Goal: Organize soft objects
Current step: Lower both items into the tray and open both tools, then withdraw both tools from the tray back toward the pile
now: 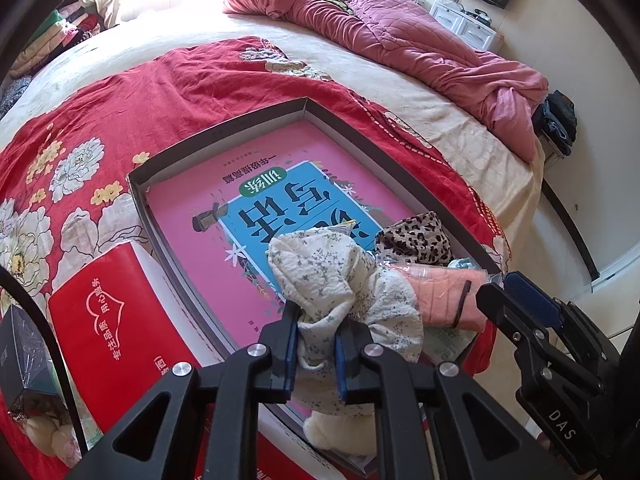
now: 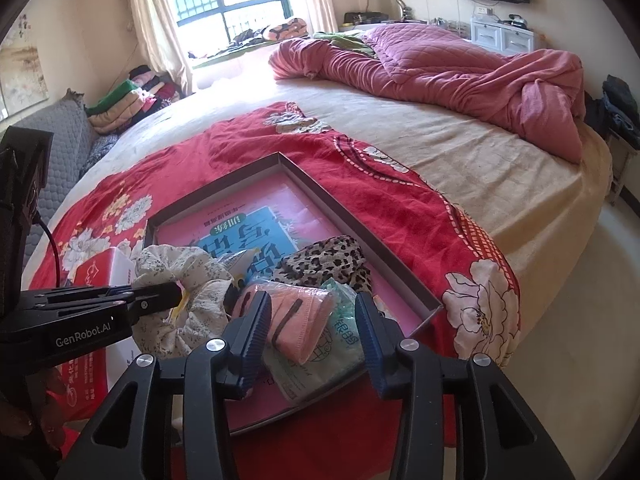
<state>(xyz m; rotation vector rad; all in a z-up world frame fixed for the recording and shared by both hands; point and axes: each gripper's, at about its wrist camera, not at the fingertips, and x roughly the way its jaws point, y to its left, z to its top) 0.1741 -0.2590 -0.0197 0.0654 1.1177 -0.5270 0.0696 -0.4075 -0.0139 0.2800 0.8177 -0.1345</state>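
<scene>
My left gripper point(image 1: 318, 332) is shut on a white floral scrunchie point(image 1: 320, 272), held over the near end of a shallow grey tray point(image 1: 224, 132). A pink book point(image 1: 192, 220) lines the tray's bottom. A leopard-print scrunchie point(image 1: 412, 236) and a pink mask pack point(image 1: 444, 296) lie at the tray's near right corner. In the right wrist view my right gripper point(image 2: 312, 320) stands open around the pink mask pack point(image 2: 298, 312), which rests on a green-and-white packet point(image 2: 340, 344). The white scrunchie point(image 2: 200, 304) hangs to its left, the leopard scrunchie point(image 2: 320, 264) lies just beyond.
The tray sits on a red floral cloth point(image 1: 120, 120) spread over a beige bed. A red-and-white tissue box point(image 1: 120, 320) stands against the tray's left side, a dark box point(image 1: 24, 360) beside it. A crumpled pink quilt point(image 1: 400, 40) lies at the far right of the bed.
</scene>
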